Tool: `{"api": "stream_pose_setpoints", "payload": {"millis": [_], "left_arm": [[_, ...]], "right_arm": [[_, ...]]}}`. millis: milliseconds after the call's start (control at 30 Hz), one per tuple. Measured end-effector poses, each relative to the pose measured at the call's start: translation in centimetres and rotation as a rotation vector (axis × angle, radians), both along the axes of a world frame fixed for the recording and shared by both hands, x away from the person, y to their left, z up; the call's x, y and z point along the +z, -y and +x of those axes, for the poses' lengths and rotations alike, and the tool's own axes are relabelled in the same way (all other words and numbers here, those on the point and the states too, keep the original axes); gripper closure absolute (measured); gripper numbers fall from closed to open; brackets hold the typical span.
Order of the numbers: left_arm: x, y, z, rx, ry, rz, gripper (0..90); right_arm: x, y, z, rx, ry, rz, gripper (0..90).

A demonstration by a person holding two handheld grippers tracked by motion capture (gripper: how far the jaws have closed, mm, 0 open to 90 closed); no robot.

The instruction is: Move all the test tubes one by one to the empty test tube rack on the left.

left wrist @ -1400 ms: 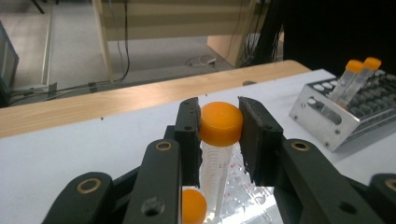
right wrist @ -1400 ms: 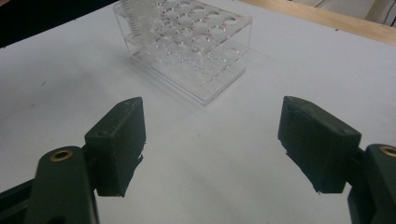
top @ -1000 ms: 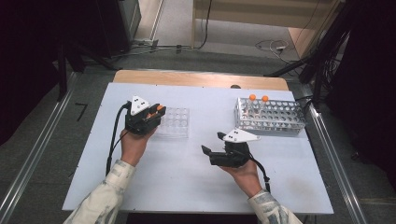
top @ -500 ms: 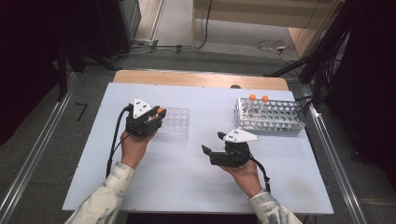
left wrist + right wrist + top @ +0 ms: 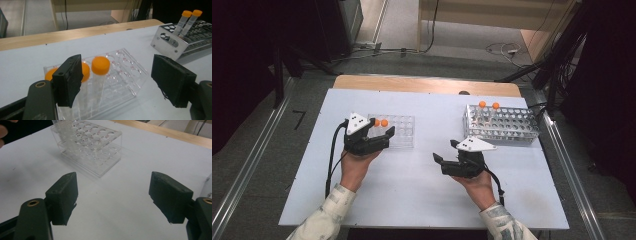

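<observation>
A clear plastic rack (image 5: pixel 399 132) (image 5: pixel 125 75) on the white table holds orange-capped tubes (image 5: pixel 380 122) at its left end. My left gripper (image 5: pixel 380 131) (image 5: pixel 120 75) is at that end. Its jaws have just been opening and now stand wide. The nearest capped tube (image 5: pixel 100 66) stands upright in the rack between them, closer to the left pad (image 5: pixel 68 82), and neither pad touches it. A second cap (image 5: pixel 85 71) peeks out behind that pad. My right gripper (image 5: pixel 445 151) (image 5: pixel 112 195) hovers open over bare table at the middle right, with nothing between its fingers, pointing toward the clear rack (image 5: pixel 92 147).
A metal tube rack (image 5: pixel 507 127) (image 5: pixel 175 47) stands at the back right with two orange-capped tubes (image 5: pixel 488 105) (image 5: pixel 190 15) at its left end. A wooden strip (image 5: pixel 427 85) runs along the table's far edge. Bare white tabletop (image 5: pixel 422 195) lies between and in front of the hands.
The left gripper's jaws, shut at the orange-capped tube before, have come apart, and the tube now stands free in the clear rack. The right hand has kept still.
</observation>
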State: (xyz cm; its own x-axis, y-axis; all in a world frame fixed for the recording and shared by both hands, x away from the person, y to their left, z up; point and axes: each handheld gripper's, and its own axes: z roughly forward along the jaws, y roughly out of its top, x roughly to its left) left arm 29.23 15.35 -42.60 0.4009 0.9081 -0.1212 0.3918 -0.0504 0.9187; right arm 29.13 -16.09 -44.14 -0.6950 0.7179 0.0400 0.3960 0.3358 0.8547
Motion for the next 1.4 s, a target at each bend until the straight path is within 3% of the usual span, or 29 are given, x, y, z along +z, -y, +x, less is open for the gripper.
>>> {"api": "stream_pose_setpoints", "payload": {"millis": [67, 300, 600, 767, 1100, 1400], "left_arm": [[-0.2, 0.0, -0.5, -0.014, -0.017, 0.001, 22.3], [-0.7, -0.4, -2.0, -0.025, -0.014, 0.001, 20.5], [-2.2, 0.3, -2.6, -0.029, -0.039, 0.016, 13.6], [-2.6, 0.4, -2.9, -0.045, -0.045, 0.013, 9.7], [-2.9, 0.2, -2.8, -0.067, -0.058, -0.012, 7.1], [-2.8, 0.2, -3.0, -0.069, -0.035, -0.02, 7.1]], "right_arm": [[0.1, 0.3, 0.1, -0.015, 0.0, 0.001, 21.8], [0.4, 1.2, 0.4, -0.043, 0.003, 0.014, 21.8], [1.0, 2.3, 0.7, -0.079, 0.005, 0.019, 21.9], [1.6, 3.7, 1.1, -0.118, 0.01, 0.046, 21.9], [2.3, 7.1, 2.5, -0.243, 0.028, 0.054, 21.9], [2.3, 9.0, 4.1, -0.351, 0.03, 0.041, 22.2]]}}
